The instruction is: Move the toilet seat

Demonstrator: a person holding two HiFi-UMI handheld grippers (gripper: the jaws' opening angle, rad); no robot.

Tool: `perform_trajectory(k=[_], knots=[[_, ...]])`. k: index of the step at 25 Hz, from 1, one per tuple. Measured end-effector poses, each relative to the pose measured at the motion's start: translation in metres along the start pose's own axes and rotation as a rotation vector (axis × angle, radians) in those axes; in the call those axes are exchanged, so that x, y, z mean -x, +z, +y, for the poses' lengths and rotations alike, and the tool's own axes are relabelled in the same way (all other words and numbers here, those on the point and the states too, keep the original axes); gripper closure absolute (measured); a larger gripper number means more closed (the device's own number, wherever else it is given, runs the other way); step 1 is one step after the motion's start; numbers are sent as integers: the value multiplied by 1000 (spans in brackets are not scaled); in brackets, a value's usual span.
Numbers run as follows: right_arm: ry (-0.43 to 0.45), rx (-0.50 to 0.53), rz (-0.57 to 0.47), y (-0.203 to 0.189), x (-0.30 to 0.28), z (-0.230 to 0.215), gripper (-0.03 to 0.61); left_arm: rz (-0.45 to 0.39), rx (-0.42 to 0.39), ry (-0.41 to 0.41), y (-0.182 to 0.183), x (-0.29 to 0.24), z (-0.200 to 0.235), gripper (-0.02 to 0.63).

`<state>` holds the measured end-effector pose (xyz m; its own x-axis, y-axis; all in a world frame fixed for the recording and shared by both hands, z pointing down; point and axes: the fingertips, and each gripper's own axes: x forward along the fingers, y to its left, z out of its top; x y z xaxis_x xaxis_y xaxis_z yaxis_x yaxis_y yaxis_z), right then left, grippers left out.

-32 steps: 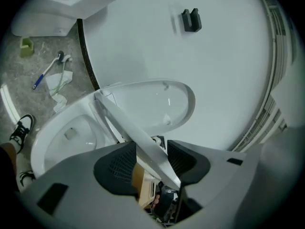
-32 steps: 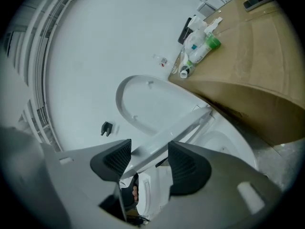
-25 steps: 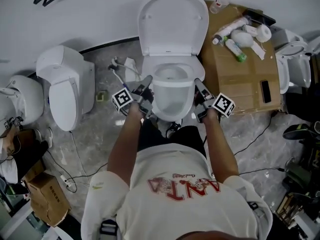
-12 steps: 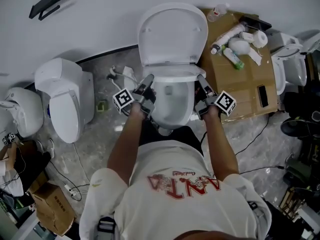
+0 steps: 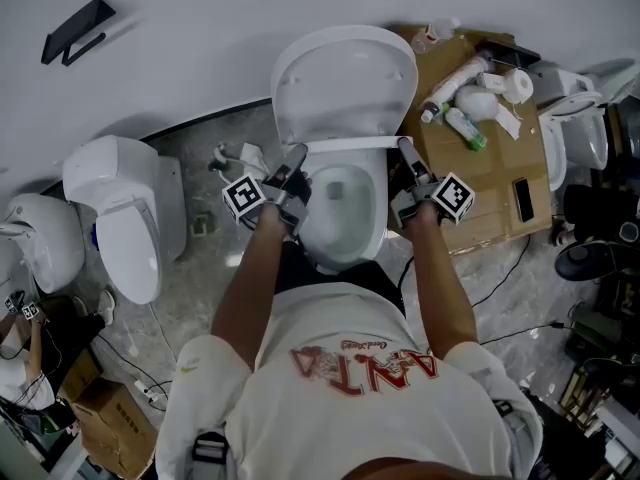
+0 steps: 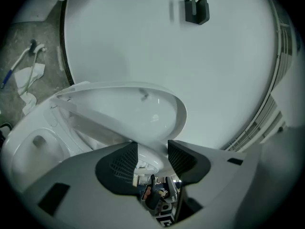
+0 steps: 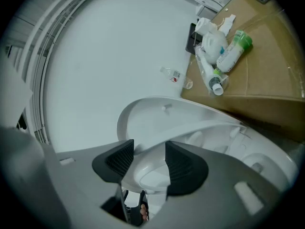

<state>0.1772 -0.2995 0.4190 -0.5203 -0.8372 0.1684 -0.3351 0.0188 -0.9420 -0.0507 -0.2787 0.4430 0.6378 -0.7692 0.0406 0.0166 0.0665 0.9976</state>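
A white toilet stands with its lid [image 5: 345, 78] up against the wall. The toilet seat [image 5: 345, 145] shows as a thin white band lifted off the bowl [image 5: 345, 208] and tilted up toward the lid. My left gripper [image 5: 296, 160] holds the seat's left side; the rim [image 6: 100, 130] runs between the pads of this gripper [image 6: 152, 151]. My right gripper [image 5: 403, 153] is on the seat's right side, its jaws closing, with the rim [image 7: 205, 128] between the pads of this gripper [image 7: 149, 161].
A cardboard box [image 5: 490, 183] stands right of the toilet with bottles [image 5: 462, 123] and a phone on it. Other toilets stand at the left [image 5: 125, 213] and at the right [image 5: 575, 128]. Cables lie on the floor. A black bracket [image 5: 75, 26] hangs on the wall.
The seat has risen from flat on the bowl to a steep tilt near the lid. Both grippers have moved up and toward the wall with it.
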Motion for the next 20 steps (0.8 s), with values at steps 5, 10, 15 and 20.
perform_trajectory(k=[5, 10, 15, 20], knots=[[7, -3, -18, 10, -18, 3, 376, 14, 12, -21, 12, -13, -5, 414], [6, -15, -34, 21, -36, 3, 376, 20, 13, -29, 25, -29, -8, 416], [11, -34, -58, 28, -53, 5, 376, 33, 16, -27, 36, -39, -10, 417], [19, -54, -81, 39, -69, 2, 376, 48, 6, -24, 47, -53, -12, 417]])
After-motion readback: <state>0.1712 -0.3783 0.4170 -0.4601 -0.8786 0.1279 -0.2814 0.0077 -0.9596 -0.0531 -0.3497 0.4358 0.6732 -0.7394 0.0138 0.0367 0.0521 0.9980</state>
